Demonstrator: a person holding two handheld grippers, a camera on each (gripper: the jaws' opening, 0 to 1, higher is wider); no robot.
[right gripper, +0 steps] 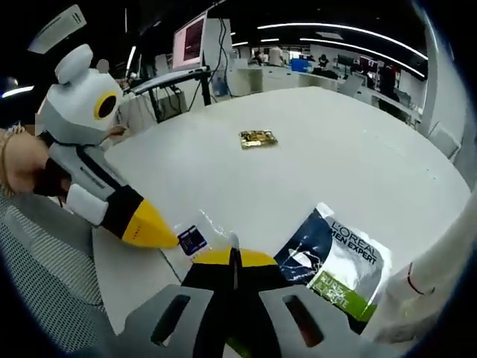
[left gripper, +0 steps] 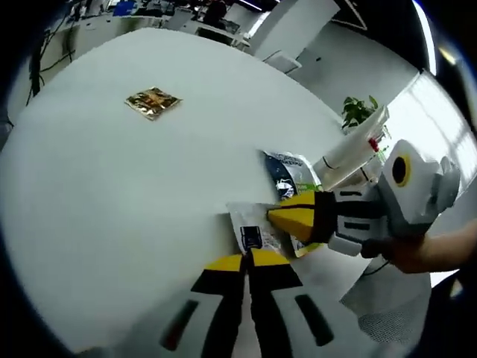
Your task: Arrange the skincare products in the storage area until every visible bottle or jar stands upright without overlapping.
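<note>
Grippers meeting over clear sachet on white table (left gripper: 112,194).
Gold foil packet (left gripper: 153,102) lying well apart, far across table; left gripper (left gripper: 244,261) closed, apparently pinching clear sachet (left gripper: 252,224) at near edge; right gripper (left gripper: 279,216) closed on same sachet, seemingly to share the lift; dark L'Oréal pouch (right gripper: 339,261) flat just beside. No bottle or jar standing upright yet.

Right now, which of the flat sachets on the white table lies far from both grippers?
The small gold foil sachet, alone mid-table. The clear sachet is pinched between both grippers' tips, and the dark blue-and-green L'Oreal sachet lies beside the right gripper.
</note>
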